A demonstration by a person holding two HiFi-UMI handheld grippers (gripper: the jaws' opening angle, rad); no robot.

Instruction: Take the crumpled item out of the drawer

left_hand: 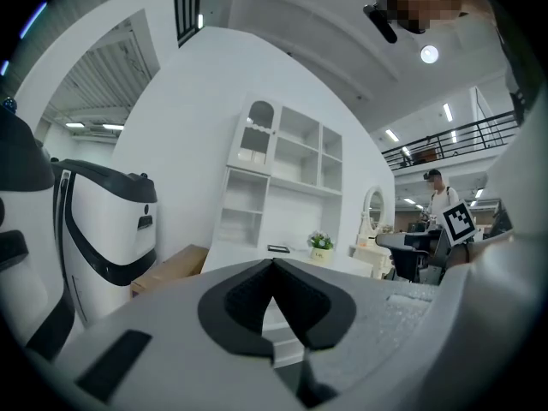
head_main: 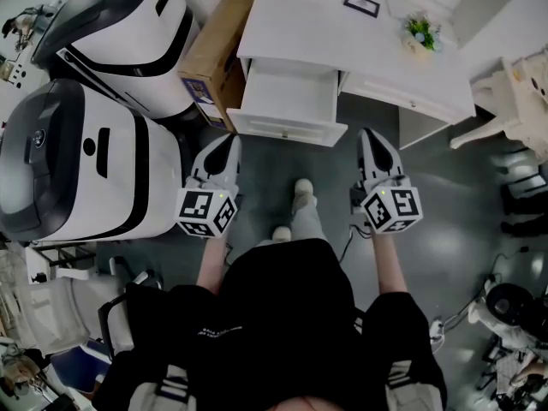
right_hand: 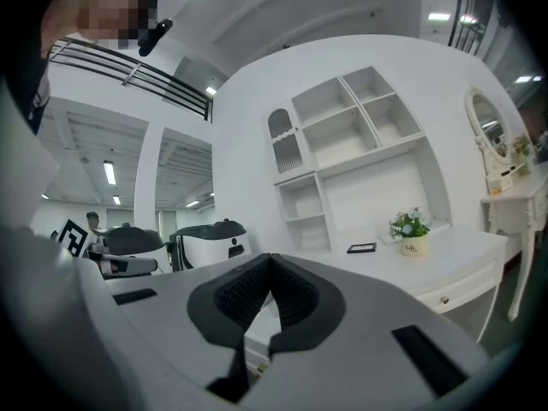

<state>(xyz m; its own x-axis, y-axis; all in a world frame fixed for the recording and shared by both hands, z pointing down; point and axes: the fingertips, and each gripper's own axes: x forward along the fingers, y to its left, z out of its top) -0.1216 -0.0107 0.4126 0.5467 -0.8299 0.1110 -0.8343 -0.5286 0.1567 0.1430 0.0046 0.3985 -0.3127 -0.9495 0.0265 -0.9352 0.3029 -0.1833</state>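
A white desk (head_main: 377, 54) stands ahead of me with one drawer (head_main: 287, 130) pulled open. The inside of the drawer looks plain white, and I see no crumpled item in it from the head view. My left gripper (head_main: 230, 140) hovers just short of the drawer's front left corner, shut with nothing held. My right gripper (head_main: 368, 134) hangs to the right of the drawer front, also shut and empty. In the left gripper view the left gripper (left_hand: 274, 262) has its dark pads meeting at the tip. The right gripper (right_hand: 271, 257) looks the same in the right gripper view.
Two large white-and-black machines (head_main: 86, 165) (head_main: 128, 28) stand to the left, with a cardboard box (head_main: 214, 54) between them and the desk. On the desk are a small potted flower (head_main: 419, 31) and a dark picture frame (head_main: 361, 4). A white chair (head_main: 505, 101) is at the right.
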